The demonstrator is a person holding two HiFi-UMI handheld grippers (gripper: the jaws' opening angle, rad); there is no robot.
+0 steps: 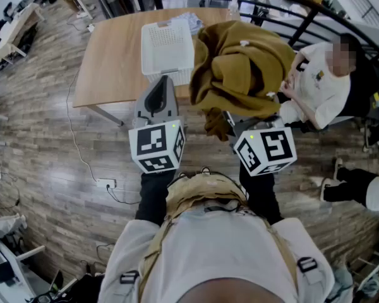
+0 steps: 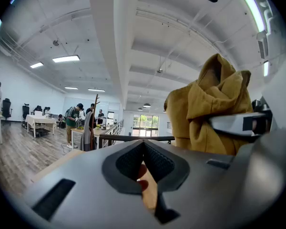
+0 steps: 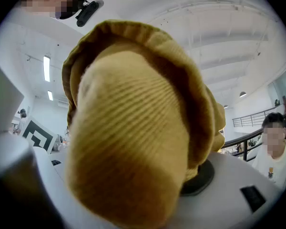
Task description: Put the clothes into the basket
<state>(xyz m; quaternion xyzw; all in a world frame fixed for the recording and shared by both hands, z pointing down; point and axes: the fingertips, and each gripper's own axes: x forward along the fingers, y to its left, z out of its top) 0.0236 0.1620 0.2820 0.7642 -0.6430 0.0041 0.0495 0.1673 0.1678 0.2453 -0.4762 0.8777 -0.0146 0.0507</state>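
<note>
The right gripper (image 1: pixel 237 128) clamps a bunched mustard garment (image 1: pixel 240 68), held up just right of the basket (image 1: pixel 167 49) and overlapping its right rim. The left gripper (image 1: pixel 156 98), jaws together and empty, sits just before the basket's near wall. The basket stands on a table (image 1: pixel 107 62)

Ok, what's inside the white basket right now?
No clothes show in the white basket, only its own perforated white plastic. The mustard garment held by the right gripper overlaps the basket's right edge, so that side cannot be checked.
</note>
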